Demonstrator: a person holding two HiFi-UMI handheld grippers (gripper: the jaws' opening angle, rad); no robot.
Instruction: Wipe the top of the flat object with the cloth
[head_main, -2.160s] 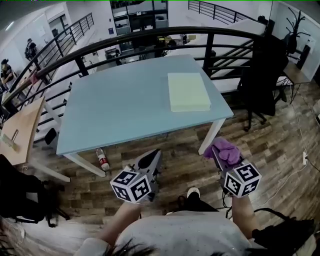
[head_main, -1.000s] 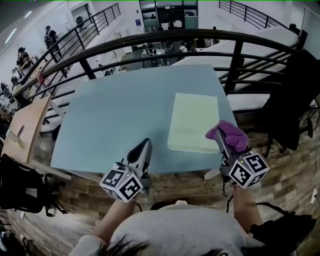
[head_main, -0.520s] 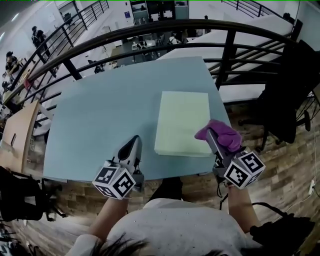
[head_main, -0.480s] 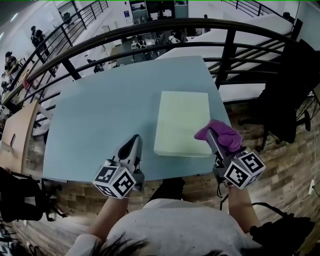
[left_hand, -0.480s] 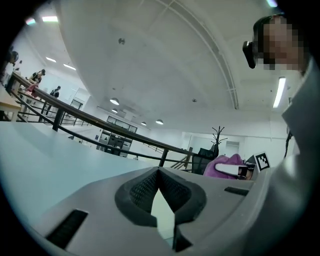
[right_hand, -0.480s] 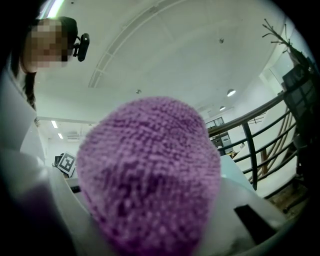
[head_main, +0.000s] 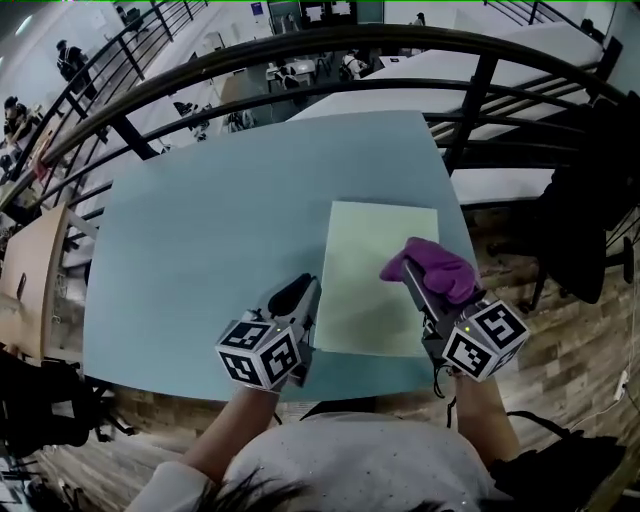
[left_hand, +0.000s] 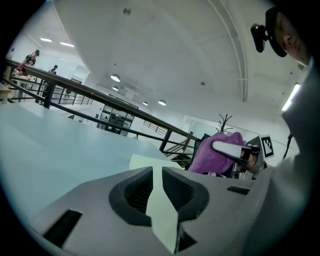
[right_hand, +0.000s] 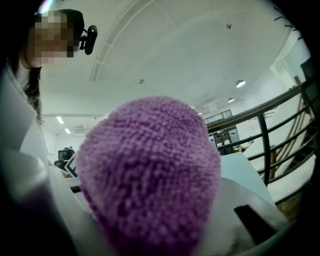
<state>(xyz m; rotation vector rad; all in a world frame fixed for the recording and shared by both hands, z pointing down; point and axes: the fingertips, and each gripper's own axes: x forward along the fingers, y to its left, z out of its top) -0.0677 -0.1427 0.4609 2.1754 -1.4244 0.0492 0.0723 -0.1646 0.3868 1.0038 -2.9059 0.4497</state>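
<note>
Above the flat pad (head_main: 362, 275), the right hand-held gripper (head_main: 418, 287) clamps a purple cloth (head_main: 438, 266) hiding its jaws.

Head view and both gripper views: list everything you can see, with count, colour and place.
table: one, light blue, centre of the head view
flat pad: one, pale yellow-green, on the table's near right part
cloth: one, purple, over the pad's right side
railing: one, black, curving behind the table
office chair: one, black, right of the table
wooden desk: one, tan, far left edge
left gripper: one, grey, by the pad's near left edge; jaws just opening slightly, nothing between them
right gripper: one, grey, shut on the cloth
</note>
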